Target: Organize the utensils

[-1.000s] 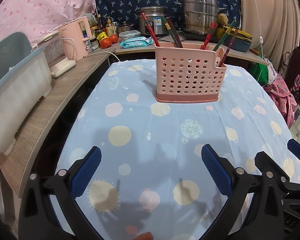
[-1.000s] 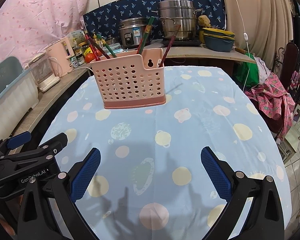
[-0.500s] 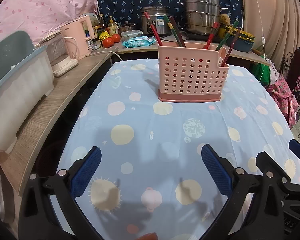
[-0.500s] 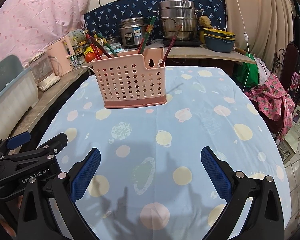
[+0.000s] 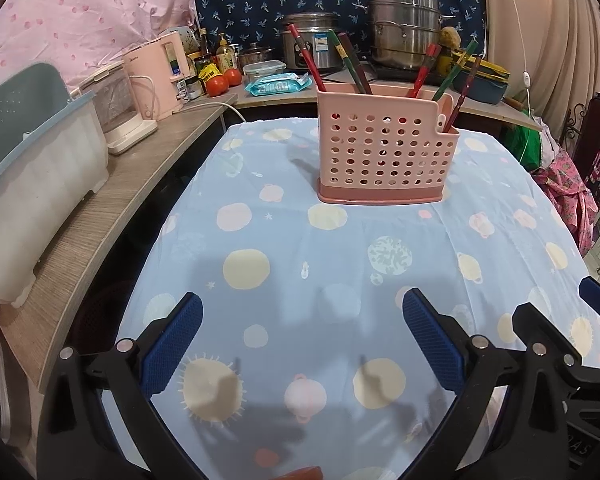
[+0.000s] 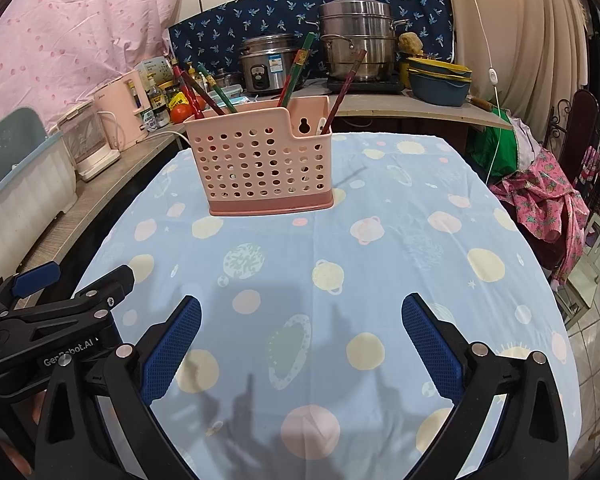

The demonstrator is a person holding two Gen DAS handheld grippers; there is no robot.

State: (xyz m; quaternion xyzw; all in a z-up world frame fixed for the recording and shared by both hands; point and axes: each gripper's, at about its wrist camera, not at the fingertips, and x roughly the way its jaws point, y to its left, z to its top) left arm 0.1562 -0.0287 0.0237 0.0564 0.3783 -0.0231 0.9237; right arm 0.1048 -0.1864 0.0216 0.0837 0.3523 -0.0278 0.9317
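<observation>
Pink perforated plastic utensil basket (image 5: pixel 386 148) stands upright on the bench, on a light-blue planet-print cloth (image 5: pixel 340 248). All positions are given relative to the basket.

Inside the basket: red, green and brown chopsticks (image 5: pixel 350 65) lean out over the rim, one group at its left end, another at its right end (image 6: pixel 342 88) beside the notched lower corner. The exact compartment of each stick is not resolvable.

Left gripper (image 5: pixel 302 322): well in front of the basket, over bare cloth, blue-padded fingers (image 5: pixel 172 344) spread wide and released, nothing between them. Not touching the basket.

Right gripper (image 6: pixel 300 324): also well in front of the basket, blue-padded fingers (image 6: pixel 430 346) spread wide and released, empty. In the right wrist view the left gripper's black body sits at lower left, just beside the right gripper.

Behind the basket: a wooden counter with a steel rice cooker (image 5: pixel 310 46), a stacked steel steamer pot (image 5: pixel 404 32), two tomatoes (image 5: pixel 224 80) and a pink electric kettle (image 5: pixel 160 76). To the basket's left, along the side counter, a white plastic tub with blue lid (image 5: pixel 32 200).
</observation>
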